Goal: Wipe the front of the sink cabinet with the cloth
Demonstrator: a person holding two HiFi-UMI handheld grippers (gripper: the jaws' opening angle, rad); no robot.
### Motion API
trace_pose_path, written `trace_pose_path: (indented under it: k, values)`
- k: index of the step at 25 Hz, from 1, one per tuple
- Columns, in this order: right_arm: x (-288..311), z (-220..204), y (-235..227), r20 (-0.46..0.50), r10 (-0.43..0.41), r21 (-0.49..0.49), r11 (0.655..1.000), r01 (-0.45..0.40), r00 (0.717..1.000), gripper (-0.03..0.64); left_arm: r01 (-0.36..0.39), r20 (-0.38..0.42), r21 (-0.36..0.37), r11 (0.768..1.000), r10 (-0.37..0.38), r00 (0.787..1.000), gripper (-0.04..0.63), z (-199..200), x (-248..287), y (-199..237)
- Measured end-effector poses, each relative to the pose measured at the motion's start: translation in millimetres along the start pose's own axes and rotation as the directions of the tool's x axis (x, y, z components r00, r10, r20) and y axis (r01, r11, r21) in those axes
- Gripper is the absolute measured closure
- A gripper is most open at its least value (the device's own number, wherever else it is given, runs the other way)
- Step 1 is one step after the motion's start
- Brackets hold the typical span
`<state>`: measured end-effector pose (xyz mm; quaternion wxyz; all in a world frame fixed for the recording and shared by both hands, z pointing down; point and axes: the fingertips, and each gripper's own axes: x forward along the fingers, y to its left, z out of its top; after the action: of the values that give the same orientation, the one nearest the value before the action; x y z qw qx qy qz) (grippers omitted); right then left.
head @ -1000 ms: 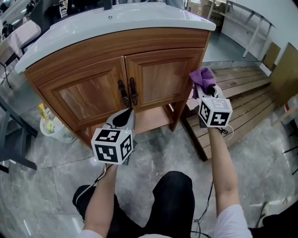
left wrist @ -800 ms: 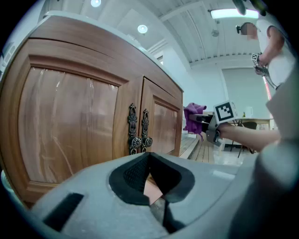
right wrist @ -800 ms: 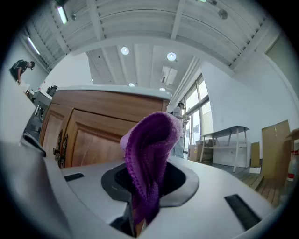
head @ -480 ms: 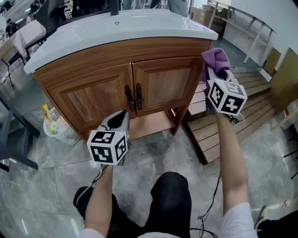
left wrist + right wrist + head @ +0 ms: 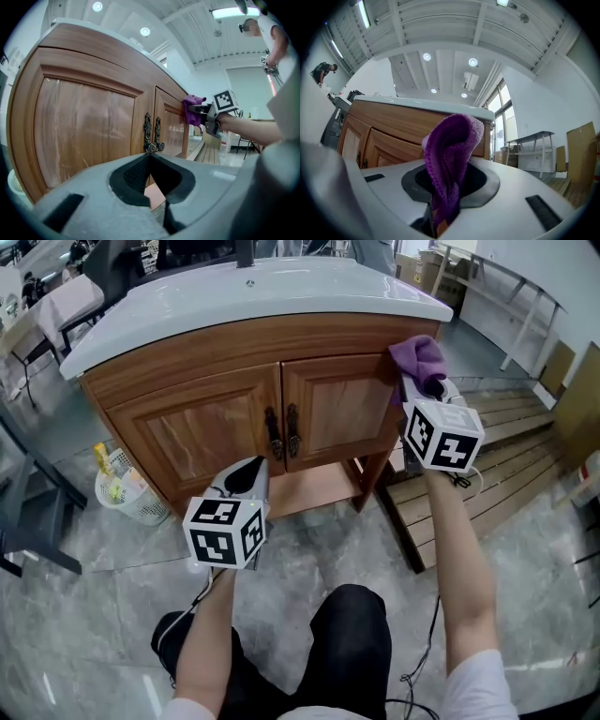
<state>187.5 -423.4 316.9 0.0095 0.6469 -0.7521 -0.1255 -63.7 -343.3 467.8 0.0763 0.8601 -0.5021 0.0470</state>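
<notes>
The left gripper [image 5: 249, 476] is held low, jaws closed on nothing, short of the door handles [image 5: 282, 432]. The purple cloth [image 5: 419, 358] is gripped in the right gripper's [image 5: 427, 395] jaws and pressed against the sink cabinet's [image 5: 187, 432] upper right edge. Bare door front lies open left of these jaws.

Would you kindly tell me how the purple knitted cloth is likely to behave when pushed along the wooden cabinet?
The purple knitted cloth is probably floppy: it folds over above the right tool that pinches it. Its looped texture should drag rather than slip on the wooden cabinet front.
</notes>
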Motion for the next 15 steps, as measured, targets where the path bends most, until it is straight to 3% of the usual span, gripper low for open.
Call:
trace_pose_path:
  k: [15]
  values:
    - [-10.0,5.7,70.9,0.032,0.122,-0.002,0.993,-0.122,0.992,0.532,-0.007,0.013,0.005,1.0,0.007,1.0,0.589,5.4,-9.1,-2.1]
